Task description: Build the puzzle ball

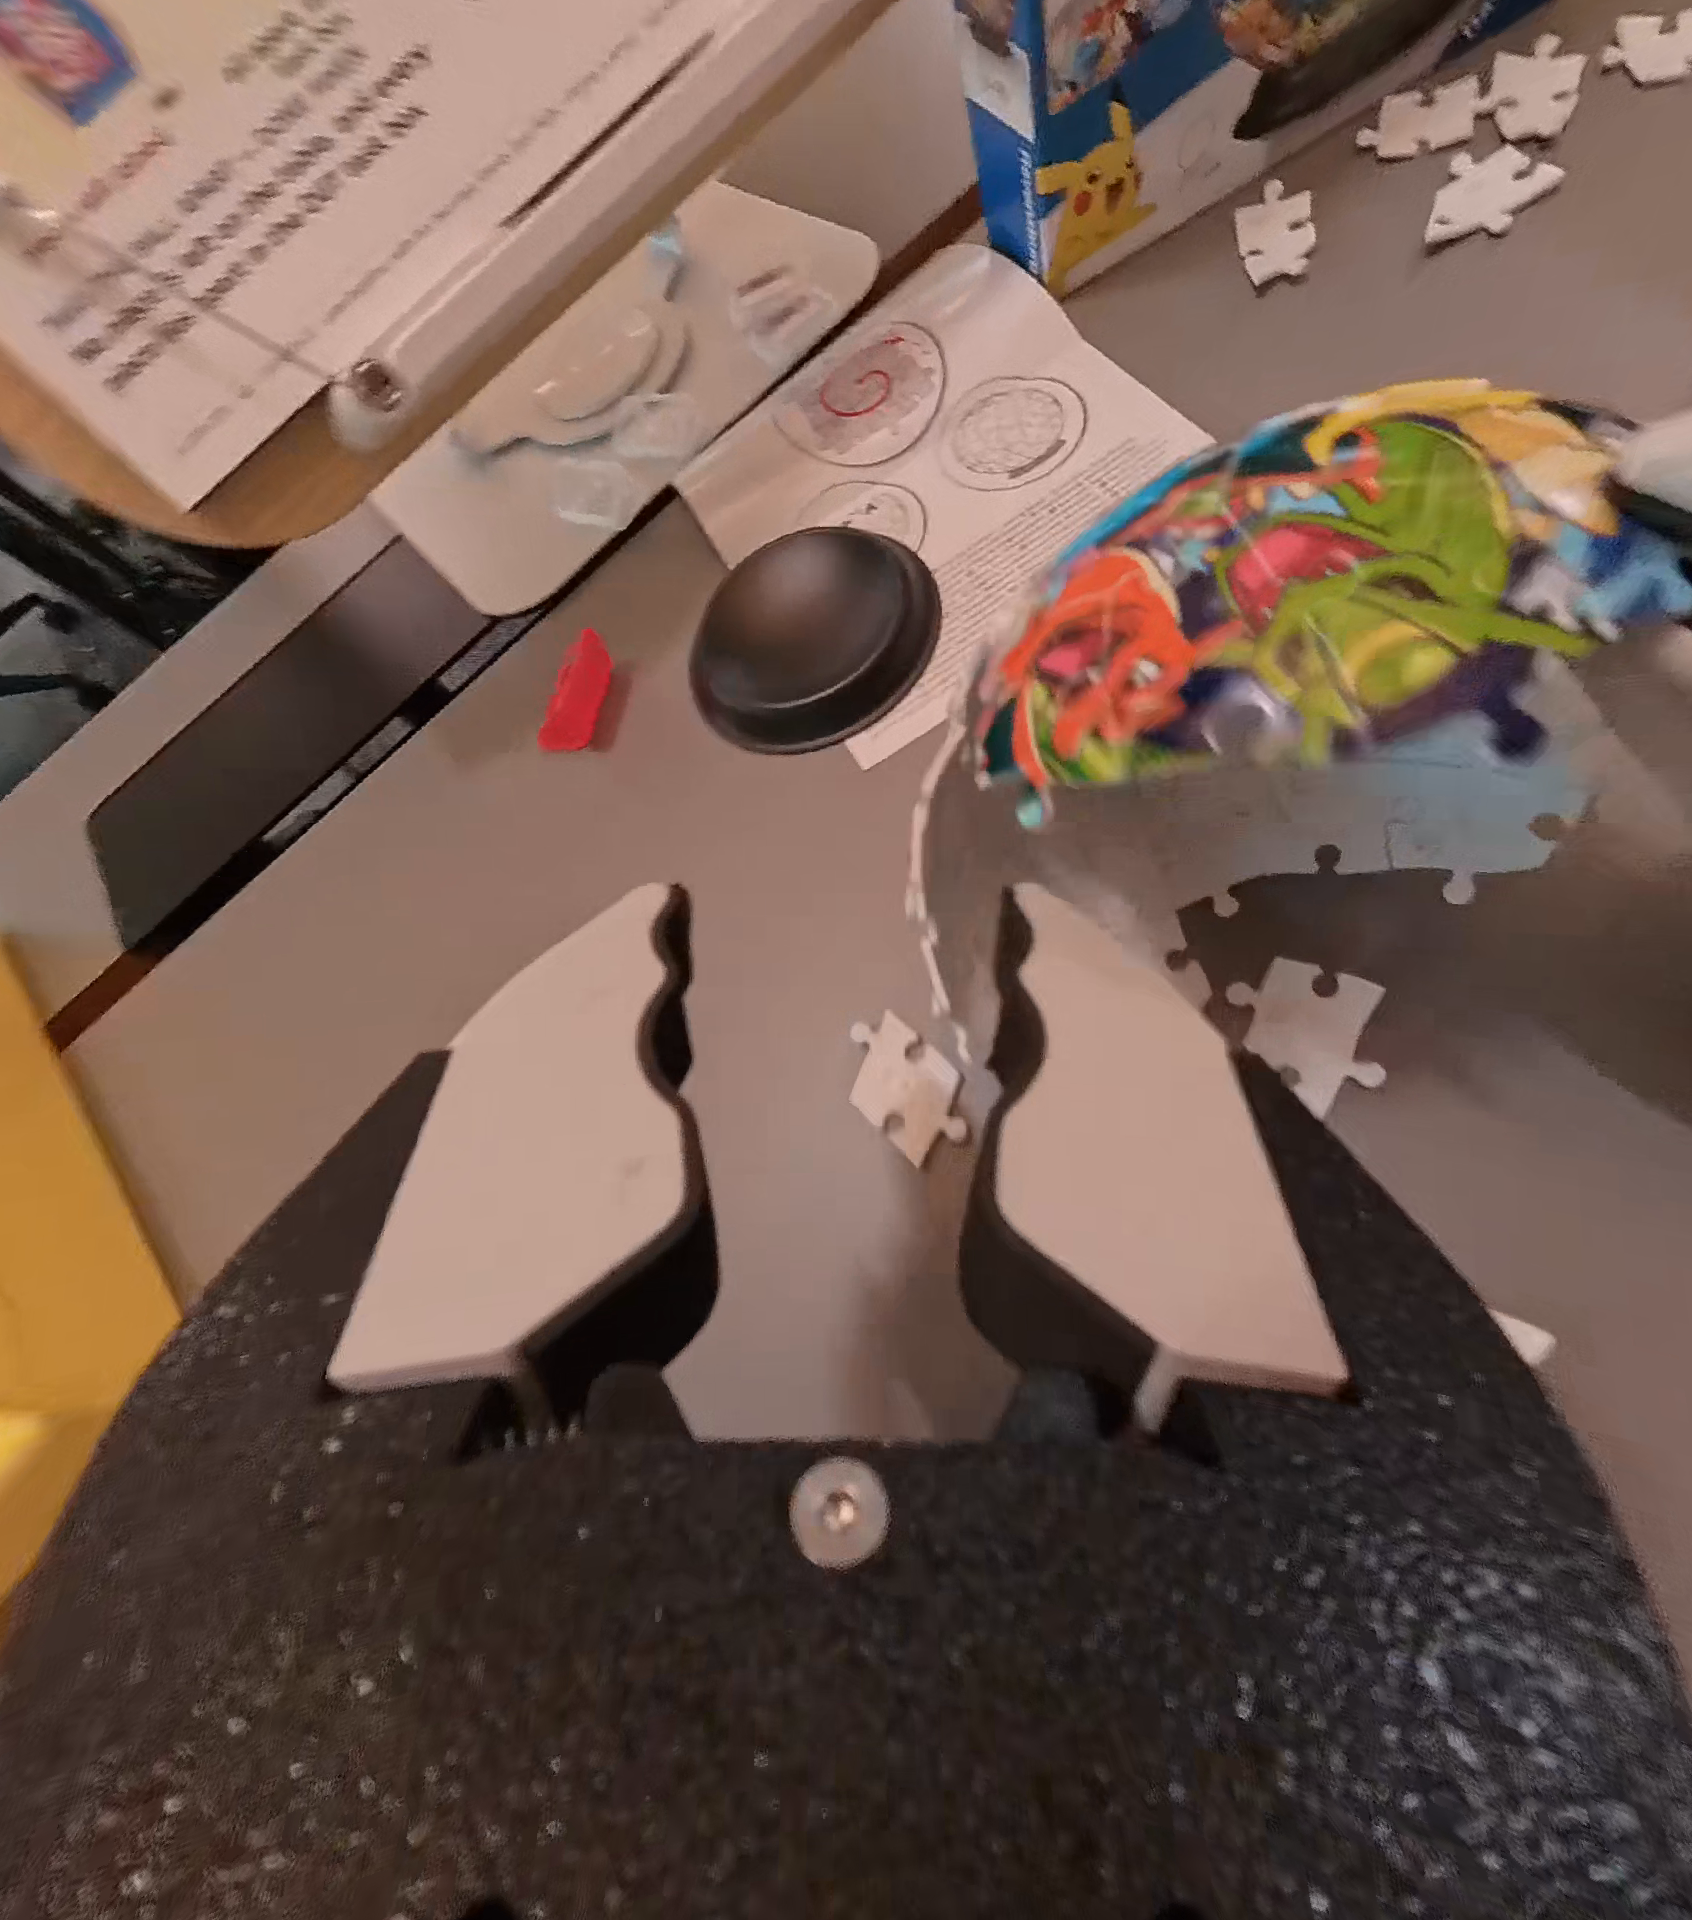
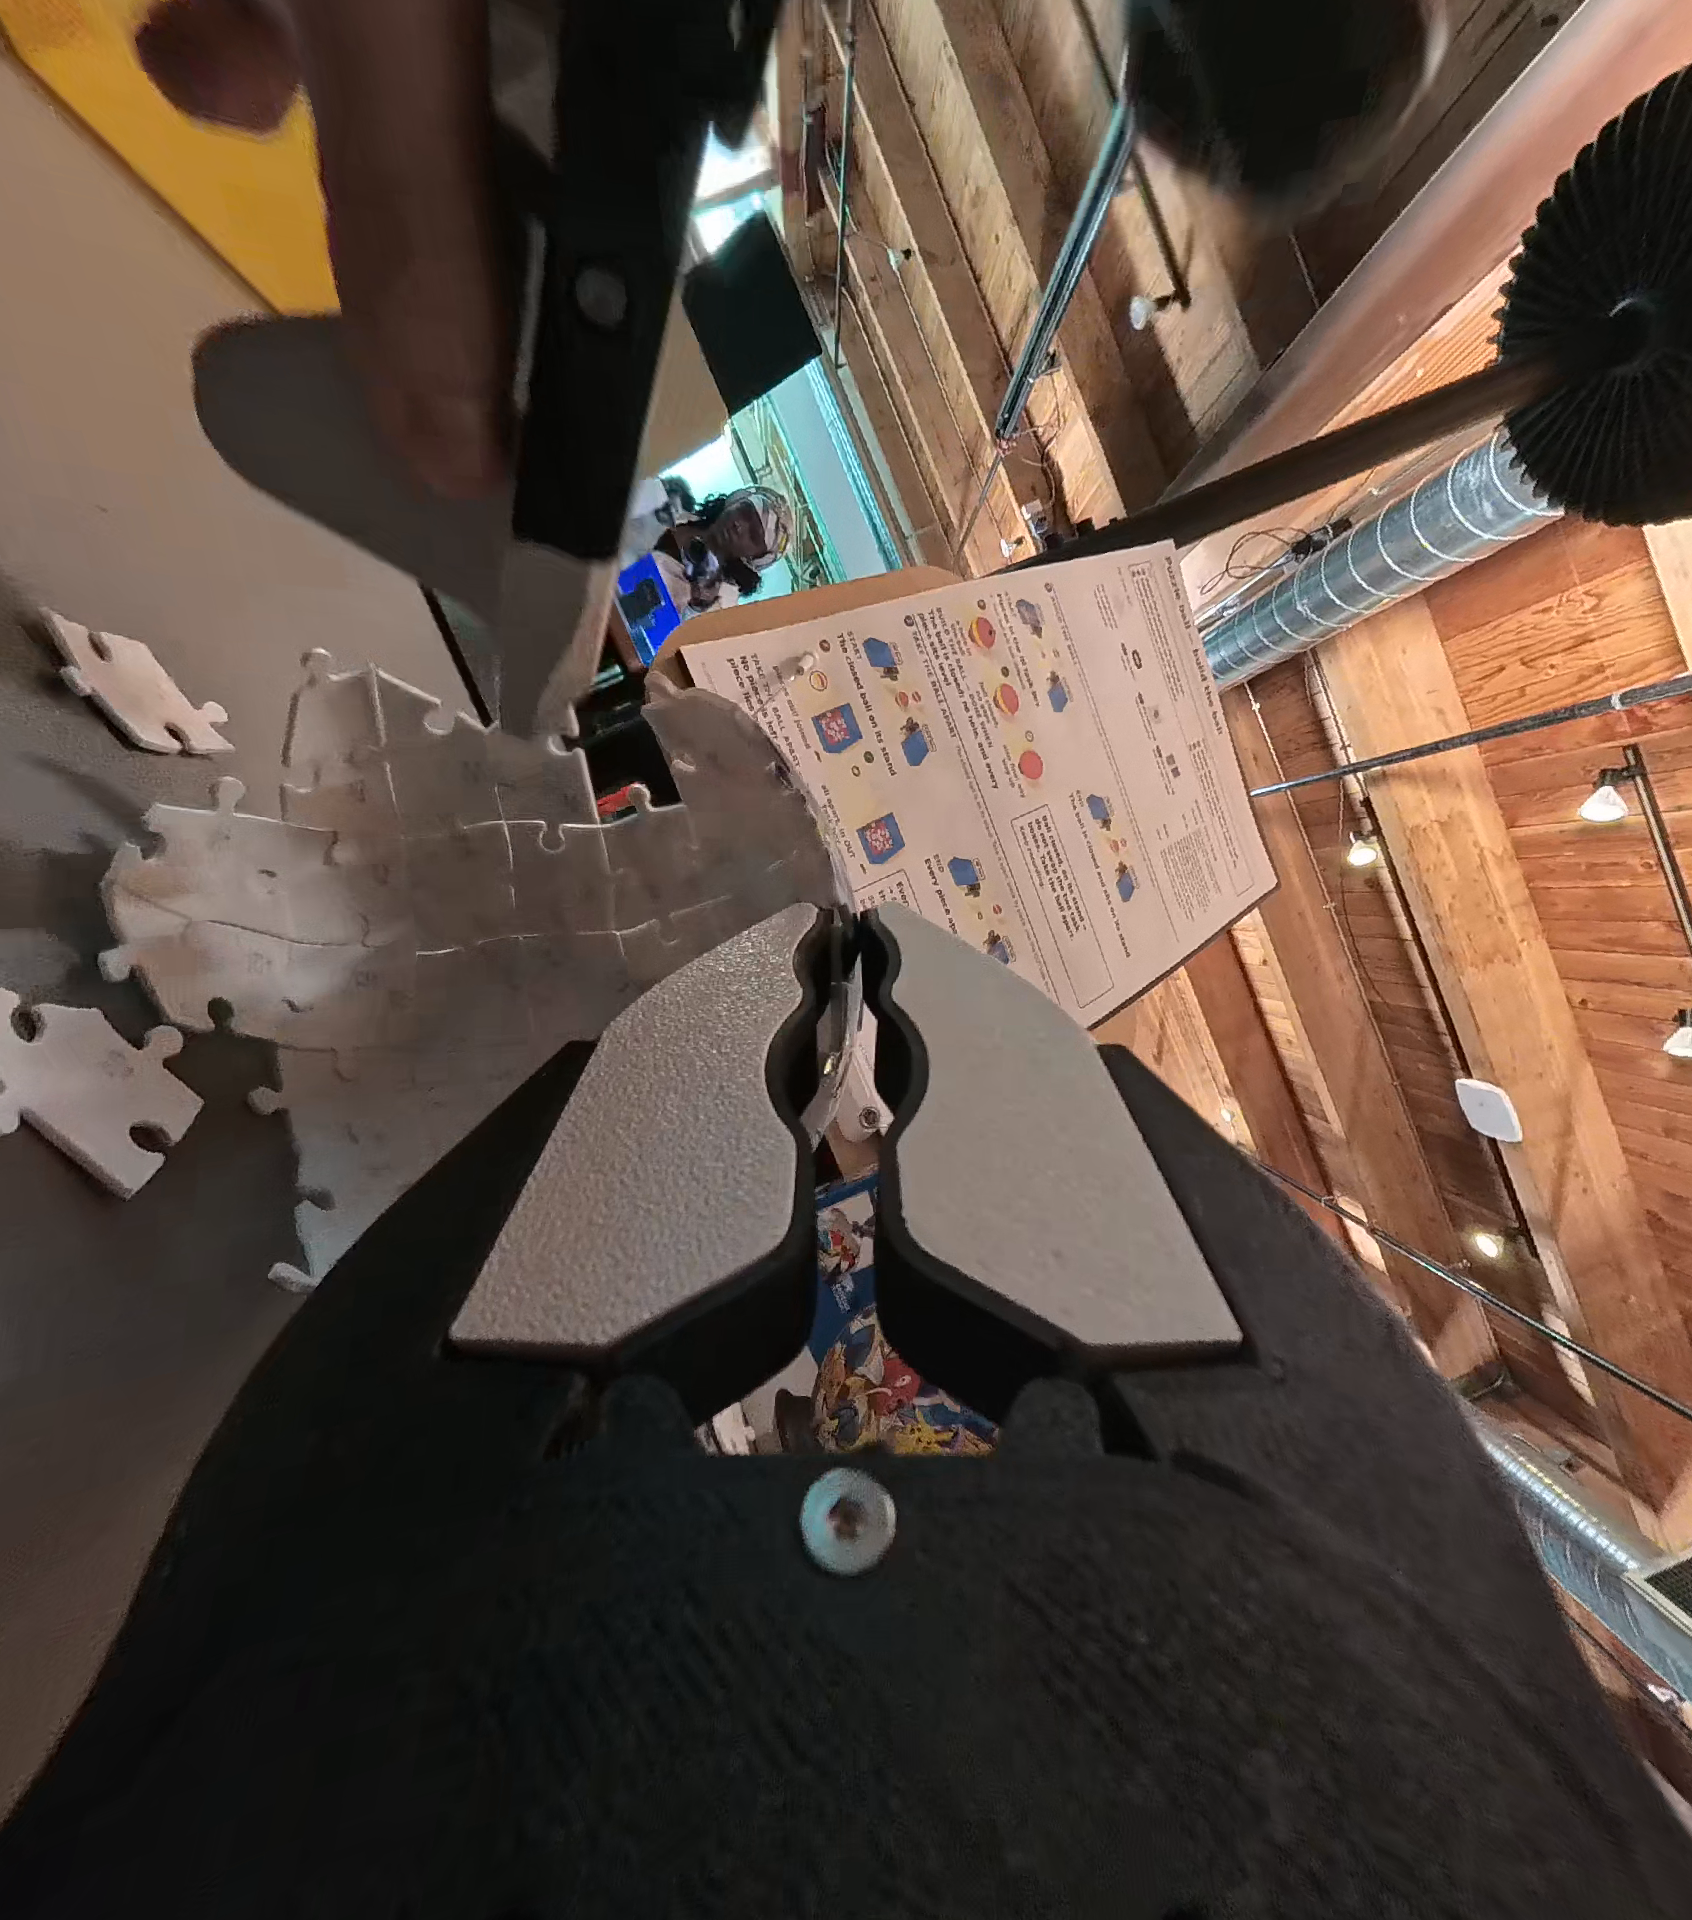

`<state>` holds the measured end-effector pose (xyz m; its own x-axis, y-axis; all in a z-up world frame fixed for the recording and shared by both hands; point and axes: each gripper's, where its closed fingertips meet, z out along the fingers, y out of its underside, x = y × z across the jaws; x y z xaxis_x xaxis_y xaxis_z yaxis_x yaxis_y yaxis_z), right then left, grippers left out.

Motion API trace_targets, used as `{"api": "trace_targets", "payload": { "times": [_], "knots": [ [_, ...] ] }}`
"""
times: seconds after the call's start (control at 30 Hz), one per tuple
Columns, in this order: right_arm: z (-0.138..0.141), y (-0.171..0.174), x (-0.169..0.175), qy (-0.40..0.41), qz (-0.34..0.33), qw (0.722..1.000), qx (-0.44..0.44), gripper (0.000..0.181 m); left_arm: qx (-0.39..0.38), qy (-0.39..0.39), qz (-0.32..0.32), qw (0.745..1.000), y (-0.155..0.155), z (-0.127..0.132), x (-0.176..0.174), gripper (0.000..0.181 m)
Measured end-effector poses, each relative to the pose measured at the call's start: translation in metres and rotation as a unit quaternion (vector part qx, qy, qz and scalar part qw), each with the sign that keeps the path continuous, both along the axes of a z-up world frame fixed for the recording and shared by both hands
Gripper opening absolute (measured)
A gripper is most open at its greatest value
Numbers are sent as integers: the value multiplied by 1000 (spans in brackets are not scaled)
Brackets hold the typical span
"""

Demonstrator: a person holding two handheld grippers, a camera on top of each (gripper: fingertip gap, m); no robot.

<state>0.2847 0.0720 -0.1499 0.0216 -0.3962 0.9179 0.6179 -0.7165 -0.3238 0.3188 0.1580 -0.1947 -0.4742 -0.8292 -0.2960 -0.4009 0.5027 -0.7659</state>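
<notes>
Grey table (image 1: 530, 914), timber-planked ceiling (image 2: 1600, 935)

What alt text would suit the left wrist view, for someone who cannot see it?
Open tongs hover over a grey table, with a partly built, colourful puzzle ball held up at the right. Loose white puzzle pieces, a black domed stand, an instruction sheet and the puzzle box lie beyond.

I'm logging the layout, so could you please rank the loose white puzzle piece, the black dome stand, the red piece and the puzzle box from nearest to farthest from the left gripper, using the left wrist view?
From the left gripper:
1. Loose white puzzle piece, between the fingers.
2. Black dome stand, ahead.
3. Red piece, ahead-left; close to the stand's distance.
4. Puzzle box, far, upper right.
</notes>
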Motion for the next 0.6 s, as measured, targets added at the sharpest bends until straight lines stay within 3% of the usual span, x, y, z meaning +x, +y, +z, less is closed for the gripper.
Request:
{"api": "trace_targets", "payload": {
  "times": [0.1,0.23,0.33,0.43,0.6],
  "knots": [
    [0,0,2,3,-1,1000,1,5,-17,6,-16,1000,-10,-6,-38,40],
    [0,-1,4,8,-1,1000,6,5,12,96,-81,992,-42,-56,-85,39],
    [0,0,2,6,1,1000,4,5,-22,143,-59,988,-55,-74,-88,31],
    [0,0,0,6,2,1000,4,5,-78,173,-27,981,-62,-75,-80,28],
    [0,-1,0,13,5,1000,11,5,-93,199,13,975,-59,-81,-70,25]
  ]
}}
